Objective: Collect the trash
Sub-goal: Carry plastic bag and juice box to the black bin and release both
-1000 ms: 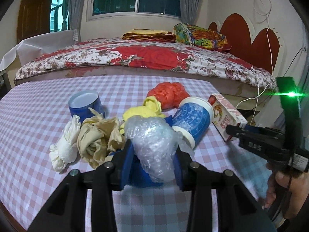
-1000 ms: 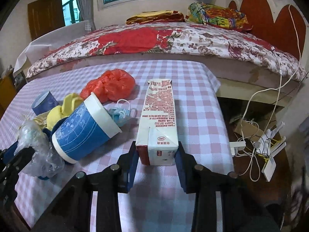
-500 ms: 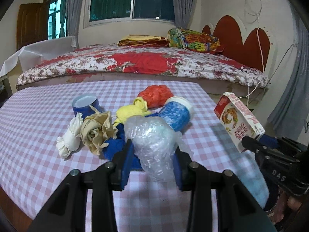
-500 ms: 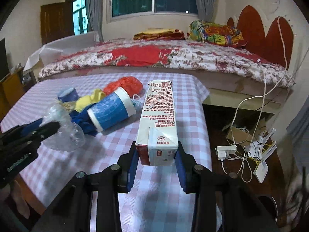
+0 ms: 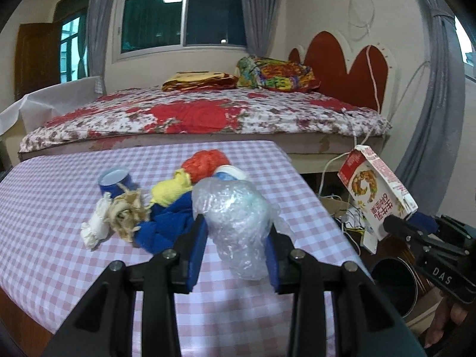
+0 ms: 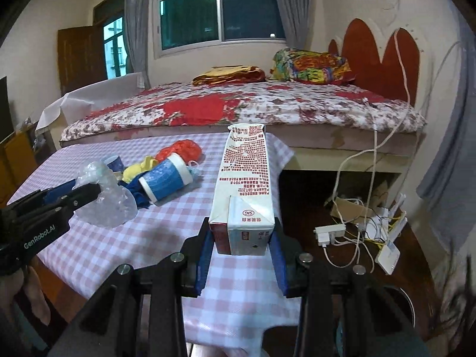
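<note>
My left gripper (image 5: 235,238) is shut on a clear crumpled plastic wrap (image 5: 235,223) and holds it above the near edge of the checked table (image 5: 59,253). It also shows in the right wrist view (image 6: 104,196). My right gripper (image 6: 241,250) is shut on a white and red milk carton (image 6: 244,184), held up past the table's right edge; the carton shows in the left wrist view (image 5: 374,196). On the table lie a blue paper cup (image 6: 166,178), a red bag (image 5: 205,163), yellow (image 5: 172,190), blue (image 5: 166,229) and tan (image 5: 128,214) wads.
A small blue cup (image 5: 114,180) and a white wad (image 5: 96,226) sit at the pile's left. A dark round bin (image 5: 392,279) stands on the floor right of the table. Cables and a power strip (image 6: 330,233) lie on the floor. A bed (image 5: 193,116) stands behind.
Both grippers have lifted and pulled back from the pile with their loads. The carton has left the table and moved out past its right edge.
</note>
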Motion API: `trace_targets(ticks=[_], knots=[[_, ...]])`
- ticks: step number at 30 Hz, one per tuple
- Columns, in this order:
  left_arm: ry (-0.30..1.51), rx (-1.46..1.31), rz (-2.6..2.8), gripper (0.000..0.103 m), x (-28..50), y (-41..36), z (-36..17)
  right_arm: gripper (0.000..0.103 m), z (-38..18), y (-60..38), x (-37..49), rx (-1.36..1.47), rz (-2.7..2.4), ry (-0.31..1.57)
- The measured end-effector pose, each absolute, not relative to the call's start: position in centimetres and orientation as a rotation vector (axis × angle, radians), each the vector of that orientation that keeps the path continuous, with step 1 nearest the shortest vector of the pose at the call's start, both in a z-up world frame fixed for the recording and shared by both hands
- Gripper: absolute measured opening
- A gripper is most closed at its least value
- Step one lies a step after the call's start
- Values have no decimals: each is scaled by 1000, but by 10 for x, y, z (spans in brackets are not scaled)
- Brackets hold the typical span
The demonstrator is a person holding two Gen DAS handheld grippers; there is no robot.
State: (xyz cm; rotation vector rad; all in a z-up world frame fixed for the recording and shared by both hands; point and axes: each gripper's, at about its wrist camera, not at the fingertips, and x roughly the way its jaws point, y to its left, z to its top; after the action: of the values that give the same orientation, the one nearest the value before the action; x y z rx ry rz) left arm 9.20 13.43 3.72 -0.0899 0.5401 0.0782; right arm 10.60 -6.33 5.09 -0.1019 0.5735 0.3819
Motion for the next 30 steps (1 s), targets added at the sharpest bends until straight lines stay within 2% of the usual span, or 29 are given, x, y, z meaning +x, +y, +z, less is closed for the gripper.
trace_targets(ticks=[17, 30], knots=[[565, -67, -106, 30, 109, 69, 31, 38, 36, -141, 98, -67, 234, 610], [624, 26, -448, 30, 123, -67, 17, 38, 6, -281, 65, -11, -42, 700]])
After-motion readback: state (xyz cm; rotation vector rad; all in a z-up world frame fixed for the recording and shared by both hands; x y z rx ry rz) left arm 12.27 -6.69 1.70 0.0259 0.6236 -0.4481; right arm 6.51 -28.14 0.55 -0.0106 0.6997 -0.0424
